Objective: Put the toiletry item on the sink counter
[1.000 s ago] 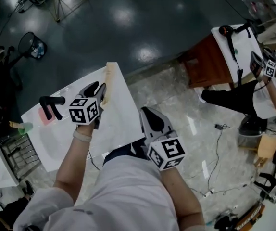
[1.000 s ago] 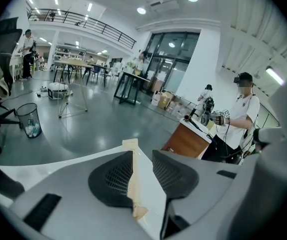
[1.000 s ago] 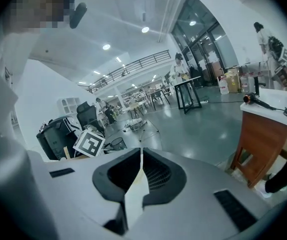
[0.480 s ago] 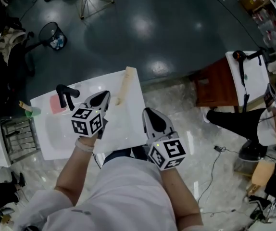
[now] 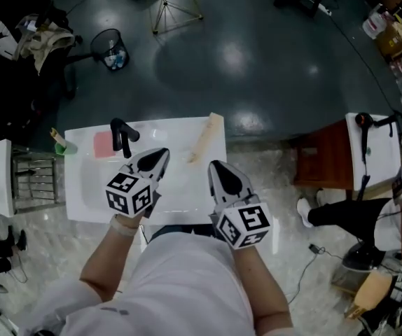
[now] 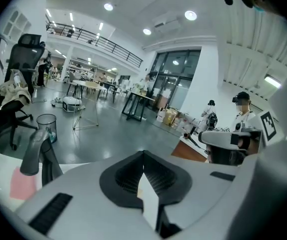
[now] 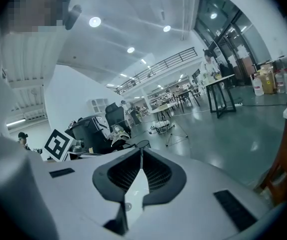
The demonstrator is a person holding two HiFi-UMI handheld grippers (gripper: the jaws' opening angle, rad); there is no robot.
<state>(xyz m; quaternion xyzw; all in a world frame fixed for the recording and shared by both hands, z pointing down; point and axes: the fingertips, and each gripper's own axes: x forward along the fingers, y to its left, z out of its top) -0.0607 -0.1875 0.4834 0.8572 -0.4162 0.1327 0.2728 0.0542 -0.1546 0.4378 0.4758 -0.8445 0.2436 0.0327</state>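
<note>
Toiletry item (image 5: 206, 137), left gripper (image 5: 162, 152) closed over sink (image 5: 75, 191)

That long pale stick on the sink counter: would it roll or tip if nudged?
The long pale stick looks straight and thin, probably stiff and light. It lies flat, so tipping seems unlikely. Its far end reaches the back edge of the sink counter, so a push might slide it off.

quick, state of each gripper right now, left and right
left gripper: shut, jaws just closed, nothing between them
right gripper: shut, nothing between its jaws
</note>
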